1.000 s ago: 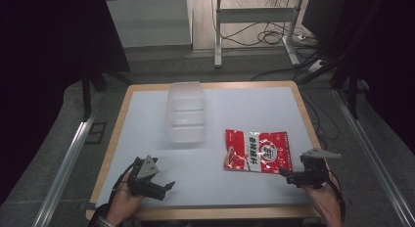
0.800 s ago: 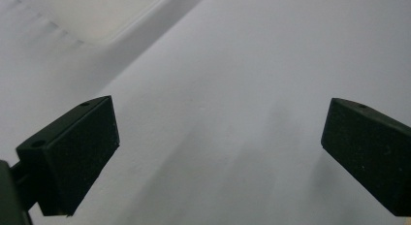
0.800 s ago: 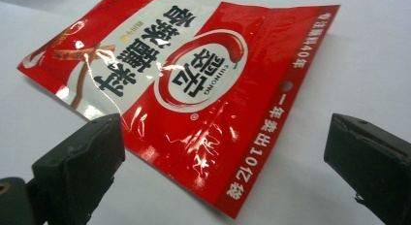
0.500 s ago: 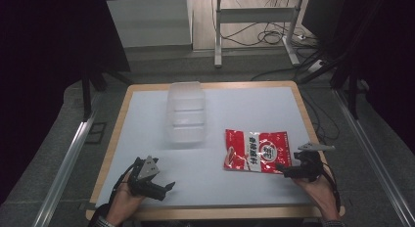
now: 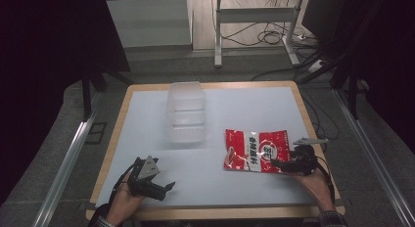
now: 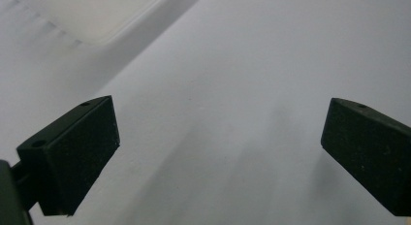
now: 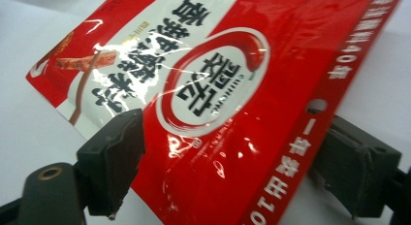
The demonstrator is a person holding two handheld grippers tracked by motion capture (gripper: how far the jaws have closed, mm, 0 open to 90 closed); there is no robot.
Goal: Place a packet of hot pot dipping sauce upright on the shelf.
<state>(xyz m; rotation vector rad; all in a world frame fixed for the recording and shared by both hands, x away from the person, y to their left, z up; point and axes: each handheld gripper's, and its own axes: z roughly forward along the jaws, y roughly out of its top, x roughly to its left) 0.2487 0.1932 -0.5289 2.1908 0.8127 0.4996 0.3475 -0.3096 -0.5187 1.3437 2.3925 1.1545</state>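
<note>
Reaching for the red packet (image 5: 257,149), the right gripper (image 5: 283,164) sits at the packet's near right corner, its jaws have just been closing, and in the right gripper view the packet (image 7: 232,89) lies between them: one jaw rests over the printed face, the other waits beyond the sealed edge with the hang hole. Whether the pads press on the foil yet I cannot tell for sure; they look just short of a firm grip. So the step in hand appears to be the pick-up of the packet, early in the work. The next move calls for finishing the squeeze on that thin edge before any lift, since slick foil could slip out.

The table (image 5: 244,102) is one white-topped board. Ahead and to the left of the right gripper stands one clear plastic box (image 5: 185,112), well apart from the packet. The left gripper (image 5: 166,189) rests with jaws spread wide over bare table (image 6: 232,89), grasping nothing.

Counted: one table, one box, one packet, two grippers.
</note>
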